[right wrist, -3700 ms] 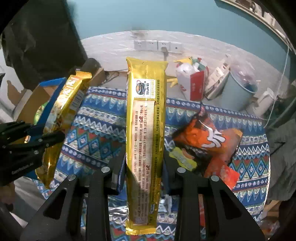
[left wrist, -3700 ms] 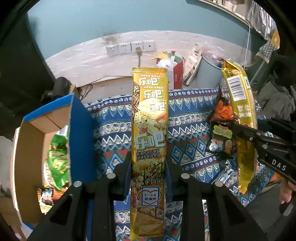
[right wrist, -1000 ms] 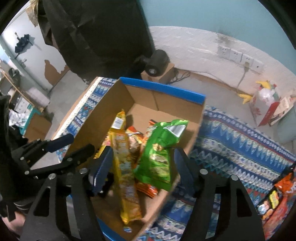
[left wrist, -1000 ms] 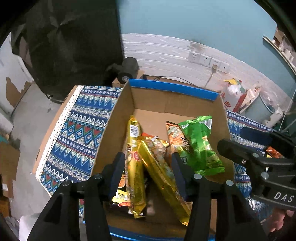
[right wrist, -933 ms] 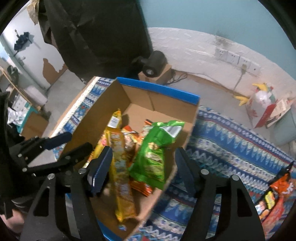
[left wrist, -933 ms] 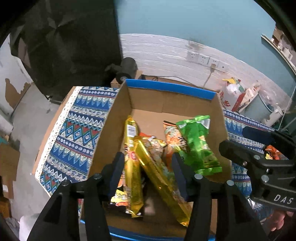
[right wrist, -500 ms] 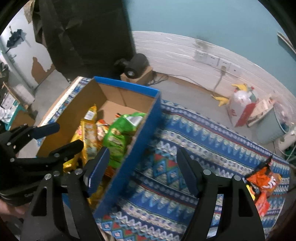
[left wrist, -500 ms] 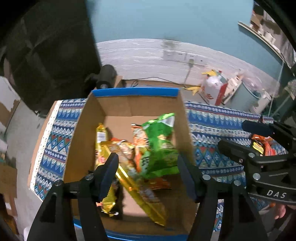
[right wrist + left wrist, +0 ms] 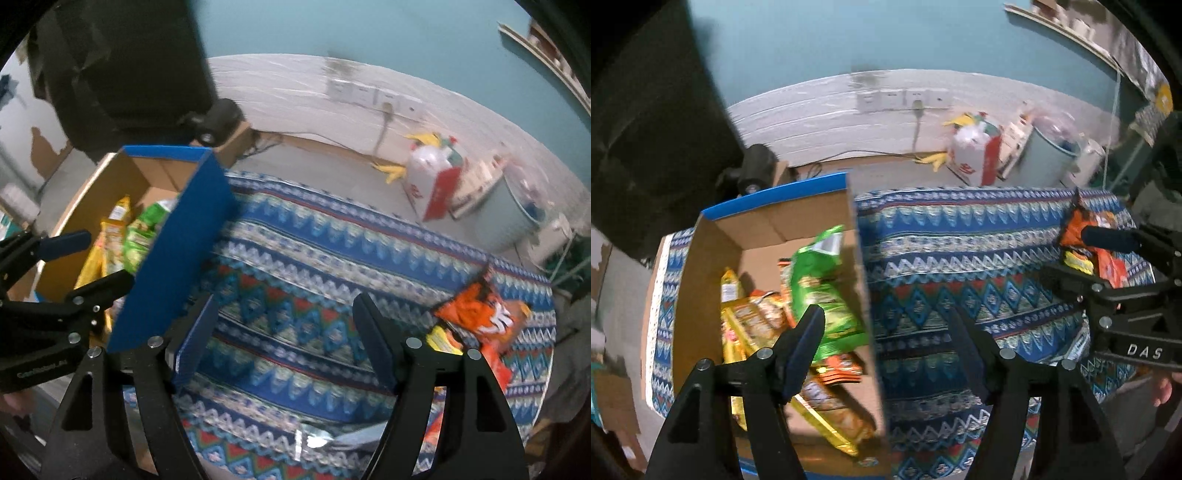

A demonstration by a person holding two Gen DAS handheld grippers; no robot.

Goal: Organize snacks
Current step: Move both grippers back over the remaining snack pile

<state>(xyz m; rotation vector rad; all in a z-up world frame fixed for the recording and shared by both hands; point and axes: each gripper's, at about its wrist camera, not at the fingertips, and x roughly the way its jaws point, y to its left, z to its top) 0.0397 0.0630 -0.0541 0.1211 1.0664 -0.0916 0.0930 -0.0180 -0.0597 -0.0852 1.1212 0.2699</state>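
The cardboard box (image 9: 768,229) with the blue rim sits at about 9 o'clock on the patterned table (image 9: 960,266) and already holds a good share of the snacks: a green bag (image 9: 820,288) leaning against its right wall, two long gold packets (image 9: 746,325) beside it, and some orange-printed wrappers underneath. So part of the sorting looks done.

What is left lies well apart from the box, toward 3 o'clock on the cloth. The orange bag (image 9: 480,314) rests near the table's far right edge, with a yellow-labelled packet (image 9: 443,341) just beside it and more orange wrapping below that. A silvery packet (image 9: 332,439) shows at 6 o'clock in the right wrist view, near the front edge.

The left tongs (image 9: 890,343) have just been opening and now stand wide with nothing between them, hanging over the box's right wall. The right tongs (image 9: 284,332) are also spread wide and empty, above bare cloth between the box and the orange bag.

My reading: both hands are free for the next pickup, and the remaining snacks at the right end are the likely targets. How many packets are in that pile is hard to tell through the blur.
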